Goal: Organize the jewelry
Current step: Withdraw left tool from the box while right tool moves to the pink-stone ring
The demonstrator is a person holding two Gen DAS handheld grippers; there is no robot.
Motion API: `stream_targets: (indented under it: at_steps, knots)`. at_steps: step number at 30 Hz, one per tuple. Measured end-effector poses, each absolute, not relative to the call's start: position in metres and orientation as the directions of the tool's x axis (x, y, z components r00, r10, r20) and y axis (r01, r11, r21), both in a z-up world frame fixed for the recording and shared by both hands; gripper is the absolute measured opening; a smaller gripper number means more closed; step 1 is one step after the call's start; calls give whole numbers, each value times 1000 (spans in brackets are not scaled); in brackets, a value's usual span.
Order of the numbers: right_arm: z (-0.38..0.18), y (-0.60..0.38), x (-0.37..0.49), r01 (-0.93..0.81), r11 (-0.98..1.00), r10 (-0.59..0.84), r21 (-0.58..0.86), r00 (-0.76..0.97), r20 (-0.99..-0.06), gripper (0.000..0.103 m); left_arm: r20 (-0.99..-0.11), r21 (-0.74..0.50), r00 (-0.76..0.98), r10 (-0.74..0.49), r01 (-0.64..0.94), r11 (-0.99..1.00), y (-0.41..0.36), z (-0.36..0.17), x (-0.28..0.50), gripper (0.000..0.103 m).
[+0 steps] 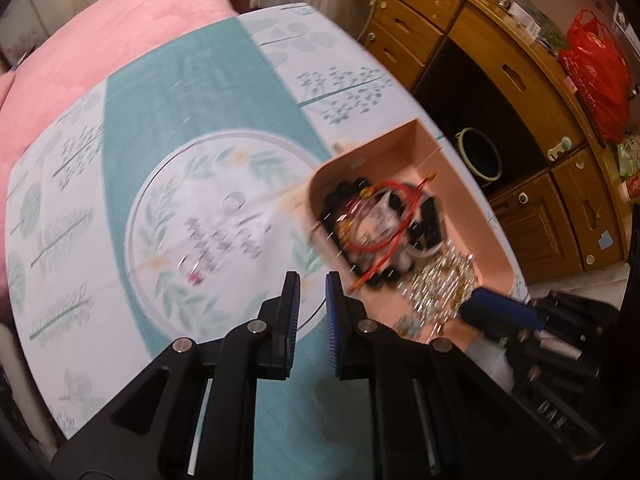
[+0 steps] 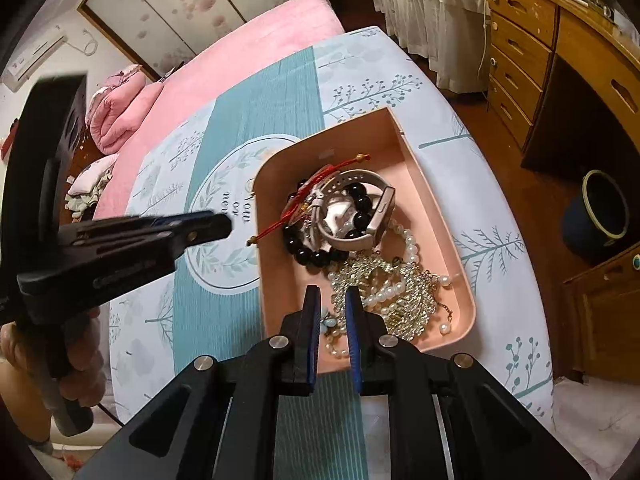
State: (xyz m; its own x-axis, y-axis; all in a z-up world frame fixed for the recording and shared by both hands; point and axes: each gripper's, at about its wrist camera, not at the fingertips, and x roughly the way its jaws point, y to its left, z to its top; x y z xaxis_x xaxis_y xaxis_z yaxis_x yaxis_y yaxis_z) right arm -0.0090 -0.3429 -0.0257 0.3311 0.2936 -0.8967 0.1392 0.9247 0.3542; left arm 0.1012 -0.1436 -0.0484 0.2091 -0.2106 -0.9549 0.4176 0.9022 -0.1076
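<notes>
The left wrist view is smeared, so the jewelry in the pink tray (image 2: pixel 436 216) blurs there. The watch (image 2: pixel 360 216), black beads (image 2: pixel 316 256), pearls (image 2: pixel 404 264) and gold chain (image 2: pixel 384 284) tangle together, hiding each other. The right gripper (image 2: pixel 333 304) hovers over the tray's near end, narrowly parted, empty. The left gripper (image 1: pixel 312 292) hangs beside the tray over the printed bedcover (image 1: pixel 180 128), slightly parted, empty. A wooden dresser (image 2: pixel 516 48) stands beyond.

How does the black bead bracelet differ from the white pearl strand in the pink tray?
The black bead bracelet has large, glossy, dark beads; the white pearl strand has smaller, pale ones. The bracelet lies toward the middle of the pink tray, partly under the watch; the pearl strand lies nearer the right gripper, tangled with the gold chain jewelry. Both are strings of round beads, and neither is held.
</notes>
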Motion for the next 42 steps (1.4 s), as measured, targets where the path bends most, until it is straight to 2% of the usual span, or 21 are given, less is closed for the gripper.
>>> stream_targets:
  at_steps: [2, 4, 5, 22, 27, 31, 42]
  knots:
    - [-22, -339, -10, 130, 927, 296, 353, 328, -897, 16, -958, -104, 206, -197, 391, 914, -129, -46, 96, 25]
    - [-18, -335, -12, 119, 930, 294, 348, 328, -898, 22, -959, -101, 212, -188, 363, 926, -115, -43, 91, 42]
    - [-15, -332, -13, 109, 932, 295, 347, 332, -896, 22, -958, -101, 217, -185, 350, 931, -109, -41, 89, 43]
    - [19, -247, 3, -107, 949, 314, 295, 285, -906, 23, -959, -101, 254, -127, 112, 989, -8, -26, 55, 43]
    - [9, -213, 22, -144, 944, 324, 297, 242, -914, 24, -958, -111, 258, -124, 65, 992, 17, -36, 61, 43]
    - [-6, -191, 41, -129, 949, 313, 289, 242, -919, 35, -956, -116, 267, -119, 27, 993, 38, -48, 72, 43]
    - [-66, -151, 96, -78, 970, 241, 229, 242, -940, 35, -953, -111, 275, -126, 71, 991, 56, -84, 113, 43]
